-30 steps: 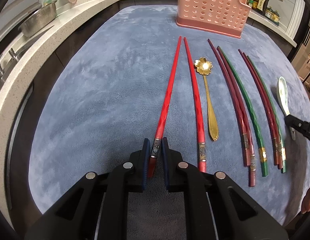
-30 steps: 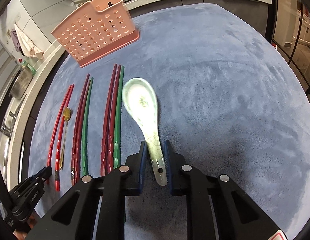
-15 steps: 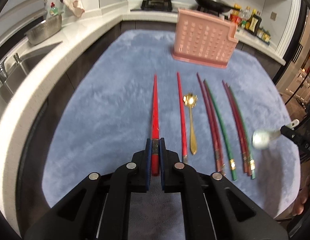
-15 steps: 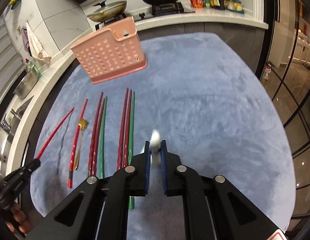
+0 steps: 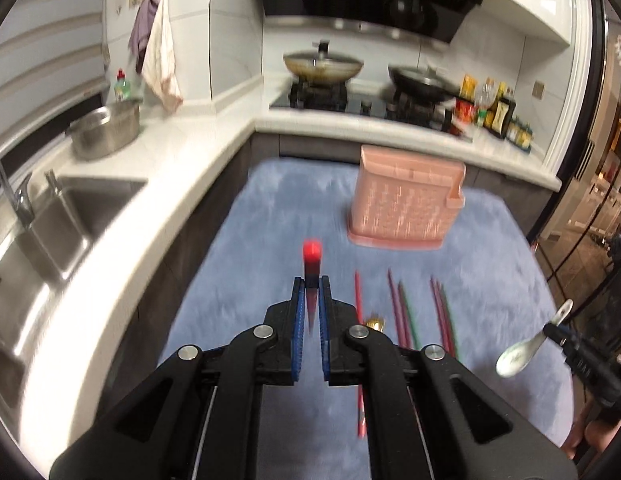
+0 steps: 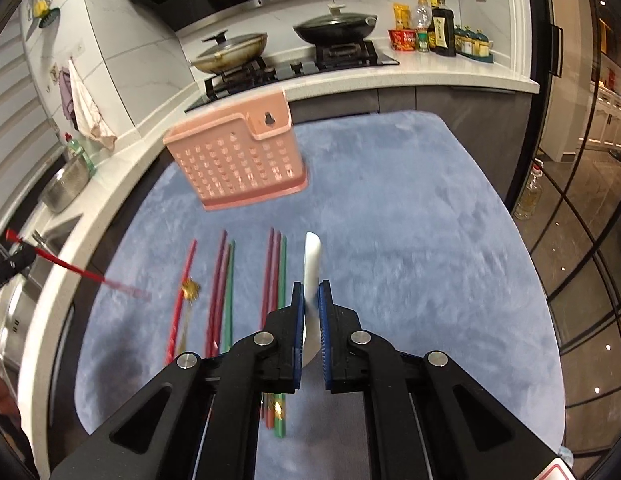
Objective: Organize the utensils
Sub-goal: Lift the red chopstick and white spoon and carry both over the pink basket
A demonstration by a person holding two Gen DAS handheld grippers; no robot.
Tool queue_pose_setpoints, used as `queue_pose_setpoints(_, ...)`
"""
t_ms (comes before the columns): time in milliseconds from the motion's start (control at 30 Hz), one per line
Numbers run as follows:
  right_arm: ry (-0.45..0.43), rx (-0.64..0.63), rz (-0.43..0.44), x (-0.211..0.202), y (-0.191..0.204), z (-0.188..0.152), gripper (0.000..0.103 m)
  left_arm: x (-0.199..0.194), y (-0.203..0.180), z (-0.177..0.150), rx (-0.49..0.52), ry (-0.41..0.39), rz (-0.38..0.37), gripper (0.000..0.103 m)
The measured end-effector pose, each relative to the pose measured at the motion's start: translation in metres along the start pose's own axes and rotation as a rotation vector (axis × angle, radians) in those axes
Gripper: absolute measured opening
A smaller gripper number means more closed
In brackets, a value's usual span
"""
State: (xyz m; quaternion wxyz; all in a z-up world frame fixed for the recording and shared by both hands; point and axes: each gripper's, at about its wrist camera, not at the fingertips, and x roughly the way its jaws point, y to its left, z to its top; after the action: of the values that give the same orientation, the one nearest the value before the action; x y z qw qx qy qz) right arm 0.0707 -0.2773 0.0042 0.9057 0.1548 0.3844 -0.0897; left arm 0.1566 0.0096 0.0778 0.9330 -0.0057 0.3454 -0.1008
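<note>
My left gripper (image 5: 309, 282) is shut on a red chopstick (image 5: 311, 258), held in the air with its tip pointing ahead; it also shows in the right wrist view (image 6: 74, 269). My right gripper (image 6: 310, 288) is shut on the white ceramic spoon (image 6: 311, 264), lifted off the mat; the spoon also shows in the left wrist view (image 5: 518, 356). The pink perforated utensil holder (image 5: 406, 208) (image 6: 240, 160) stands at the far side of the blue mat (image 6: 410, 248). The second red chopstick (image 6: 180, 300), a gold spoon (image 6: 189, 290) and maroon and green chopsticks (image 6: 222, 292) lie on the mat.
A white counter (image 5: 150, 184) with a steel sink (image 5: 50, 224) runs along the left. A stove with two pans (image 6: 286, 44) and bottles (image 6: 438, 28) are behind the holder. The mat's right edge (image 6: 526, 264) drops to a dark floor.
Both grippers have risen and tilted up from the mat. The red chopstick and the white spoon have come up with them and now hang in the air.
</note>
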Motion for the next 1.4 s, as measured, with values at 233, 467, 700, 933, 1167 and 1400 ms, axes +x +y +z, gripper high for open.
queue_pose_setpoints(233,-0.063,-0.013,0.037,0.009,0.009,0.066,0.007,0.003,-0.004,0.074,-0.012,-0.084,-0.019,0.006)
queue_pose_setpoints(467,-0.141,-0.030,0.054,0.026,0.023,0.142,0.007,-0.003,-0.021,0.155,-0.030,-0.212,-0.056,0.006)
queue_pose_setpoints(700,-0.151,-0.048,0.060,0.066,0.043,0.195,0.007,0.015,-0.047,0.207,-0.035,-0.272,-0.088,0.006)
queue_pose_setpoints(933,-0.111,-0.044,0.053,0.113,0.044,0.211,0.007,0.055,-0.069,0.220,-0.019,-0.265,-0.099,0.006)
queue_pose_setpoints(1167,-0.065,-0.047,0.041,0.148,0.041,0.206,0.007,0.099,-0.075,0.201,-0.019,-0.182,-0.108,0.006)
queue_pose_setpoints(1400,-0.053,-0.057,0.037,0.161,0.044,0.199,0.010,0.124,-0.067,0.188,-0.038,-0.127,-0.091,0.007)
